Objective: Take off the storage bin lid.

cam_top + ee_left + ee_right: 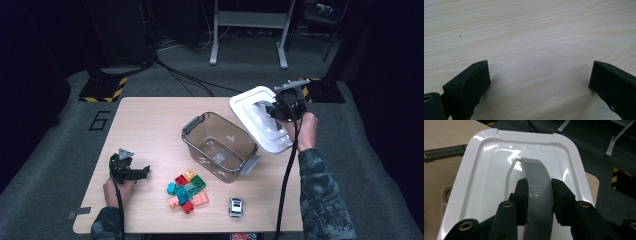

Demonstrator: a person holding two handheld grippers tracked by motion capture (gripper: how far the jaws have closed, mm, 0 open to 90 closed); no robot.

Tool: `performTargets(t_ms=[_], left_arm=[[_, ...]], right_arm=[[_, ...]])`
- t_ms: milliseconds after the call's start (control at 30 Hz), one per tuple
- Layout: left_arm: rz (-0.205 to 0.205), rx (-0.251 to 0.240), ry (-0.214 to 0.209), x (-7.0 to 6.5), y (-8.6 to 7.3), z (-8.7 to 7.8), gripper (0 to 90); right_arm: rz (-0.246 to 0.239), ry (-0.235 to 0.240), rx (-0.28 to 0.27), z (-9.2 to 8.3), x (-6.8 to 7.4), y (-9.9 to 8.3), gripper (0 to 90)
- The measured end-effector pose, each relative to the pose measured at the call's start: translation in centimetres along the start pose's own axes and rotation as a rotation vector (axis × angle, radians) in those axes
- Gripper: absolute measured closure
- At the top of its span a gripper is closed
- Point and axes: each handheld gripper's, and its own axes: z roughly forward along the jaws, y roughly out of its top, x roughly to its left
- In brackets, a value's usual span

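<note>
My right gripper is shut on the grey strap handle of a white box lid. The lid hangs tilted in the air above the table's right side, just right of the open box. A clear brown plastic box with grey latches stands uncovered at the table's middle, nothing in it. At the left front of the table rests my left gripper, held by a hand. Its jaws stand wide apart over bare wood, so the left gripper is open and holds nothing.
A cluster of coloured toy bricks lies in front of the box. A small white toy car sits near the front edge, to their right. The wooden table ends close behind the lid, with dark floor and a metal frame beyond.
</note>
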Motion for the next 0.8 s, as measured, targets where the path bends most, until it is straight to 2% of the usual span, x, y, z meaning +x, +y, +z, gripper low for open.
performTargets(t_ms=[33,133,300,400,433,467,500,567,800], left_arm=[[0.0,0.0,0.0,0.0,0.0,0.0,3.1],[0.0,0.0,0.0,0.0,0.0,0.0,3.1],[0.001,0.001,0.0,0.0,0.0,0.0,3.2],[0.0,0.001,0.0,0.0,0.0,0.0,3.1],[0.001,0.001,0.0,0.0,0.0,0.0,3.1],[0.001,0.001,0.0,0.0,0.0,0.0,3.1],[0.0,0.0,-0.001,0.0,0.0,0.0,3.2],[0.001,0.001,0.0,0.0,0.0,0.0,3.1],[0.0,0.0,-0.001,0.0,0.0,0.0,3.1]], right_arm=[[0.021,-0.018,0.002,-0.1,-0.8,-0.2,67.8],[0.031,-0.032,0.005,-0.1,-1.4,-0.3,67.8],[0.101,-0.07,0.008,0.2,-3.4,-1.4,67.8],[0.114,-0.088,0.015,0.5,-4.2,-1.9,67.7],[0.141,-0.105,0.024,0.8,-4.9,-2.4,67.7],[0.141,-0.105,0.024,0.8,-4.9,-2.4,67.7],[0.15,-0.134,0.028,1.1,-5.5,-3.1,67.7],[0.159,-0.154,0.039,1.6,-5.9,-3.7,67.7],[0.209,-0.166,0.059,3.2,-6.6,-5.5,67.7]])
